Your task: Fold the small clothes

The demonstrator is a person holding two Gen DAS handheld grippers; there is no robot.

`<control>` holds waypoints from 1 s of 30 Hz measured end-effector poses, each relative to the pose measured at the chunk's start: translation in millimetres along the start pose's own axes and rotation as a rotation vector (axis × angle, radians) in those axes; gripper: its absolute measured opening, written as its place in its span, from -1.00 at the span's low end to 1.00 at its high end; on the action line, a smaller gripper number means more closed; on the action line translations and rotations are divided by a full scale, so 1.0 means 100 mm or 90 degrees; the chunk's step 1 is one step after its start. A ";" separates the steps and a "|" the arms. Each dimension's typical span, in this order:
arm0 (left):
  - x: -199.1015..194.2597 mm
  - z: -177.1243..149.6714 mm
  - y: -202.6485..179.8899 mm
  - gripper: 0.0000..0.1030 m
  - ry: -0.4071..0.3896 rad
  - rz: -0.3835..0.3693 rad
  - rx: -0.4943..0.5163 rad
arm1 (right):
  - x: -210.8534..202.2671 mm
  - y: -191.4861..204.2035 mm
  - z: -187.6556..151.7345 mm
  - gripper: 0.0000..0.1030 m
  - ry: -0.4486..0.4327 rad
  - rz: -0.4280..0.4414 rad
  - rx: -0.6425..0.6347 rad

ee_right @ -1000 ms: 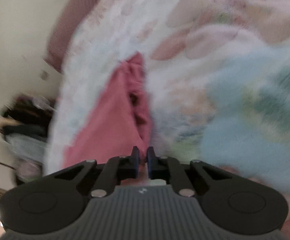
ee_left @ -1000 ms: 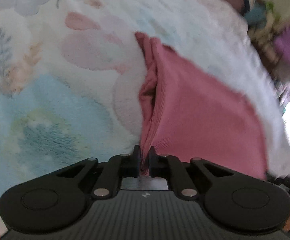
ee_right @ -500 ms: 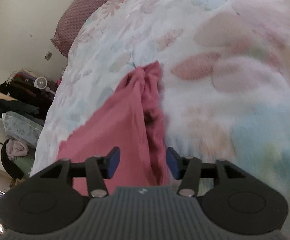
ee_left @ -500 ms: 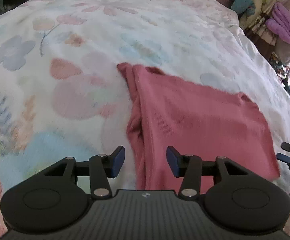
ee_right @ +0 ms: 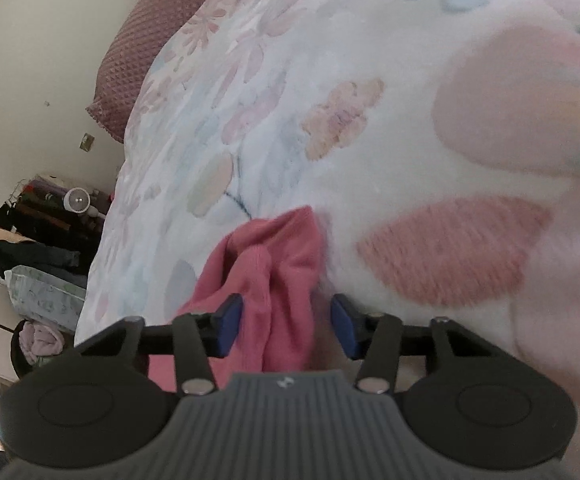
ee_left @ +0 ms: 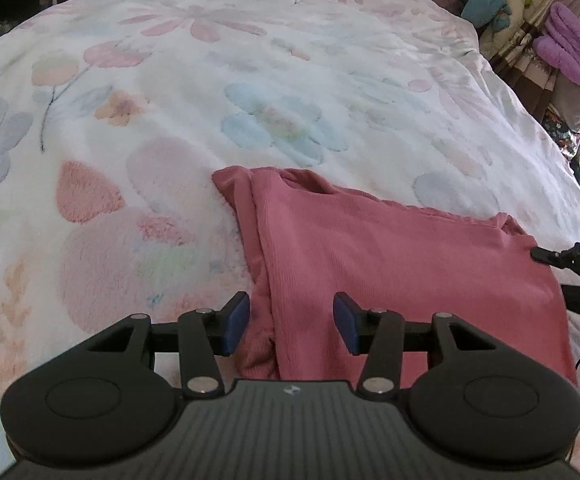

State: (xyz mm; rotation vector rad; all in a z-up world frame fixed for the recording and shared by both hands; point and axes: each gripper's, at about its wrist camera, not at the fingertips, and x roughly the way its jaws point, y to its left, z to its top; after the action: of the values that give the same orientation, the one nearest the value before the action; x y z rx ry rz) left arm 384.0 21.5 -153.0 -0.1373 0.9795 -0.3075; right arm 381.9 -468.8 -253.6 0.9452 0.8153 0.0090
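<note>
Both the left gripper and right gripper, clamped a second ago, now stand spread, leaving the garment released lower centre on the blanket; fold laid.

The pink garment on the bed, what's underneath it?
The pink garment lies flat on the white floral fleece blanket, which shows all around it. Whatever sits directly beneath the cloth, or between its folded layers, is covered. Both grippers, left and right, are open.
</note>
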 end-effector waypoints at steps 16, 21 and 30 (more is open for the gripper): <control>-0.01 0.14 0.02 0.01 -0.017 0.072 0.039 | -0.12 1.47 -0.26 -0.87 -0.029 -0.026 -0.264; -0.13 0.18 0.11 0.01 -0.022 0.084 0.054 | 0.09 2.21 -0.59 -0.88 0.007 -0.008 -0.302; -0.28 0.14 0.42 0.01 -0.017 0.080 0.040 | 1.04 3.09 -1.32 -0.88 0.079 -0.037 -0.335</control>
State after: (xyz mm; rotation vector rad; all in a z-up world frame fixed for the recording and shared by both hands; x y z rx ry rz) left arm 389.5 69.6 -133.3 -0.0225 0.9464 -0.2199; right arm 475.4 -150.5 -136.3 0.4271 0.8959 0.2237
